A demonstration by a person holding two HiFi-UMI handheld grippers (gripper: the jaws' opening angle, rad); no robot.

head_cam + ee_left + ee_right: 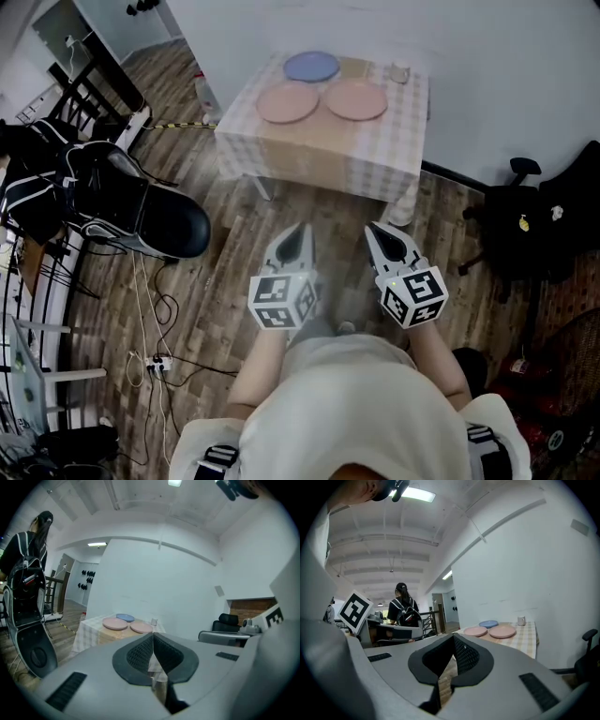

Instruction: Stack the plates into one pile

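Three plates lie apart on a small table with a checked cloth by the white wall: a blue plate at the back, a pink plate front left, a second pink plate front right. The same plates show small and far in the left gripper view, blue plate and pink plates, and in the right gripper view. My left gripper and right gripper hang over the wooden floor, well short of the table, both shut and empty.
A small white cup stands at the table's back right corner. A black office chair sits at the left, another black chair at the right. Cables and a power strip lie on the floor. A person with a backpack stands far off.
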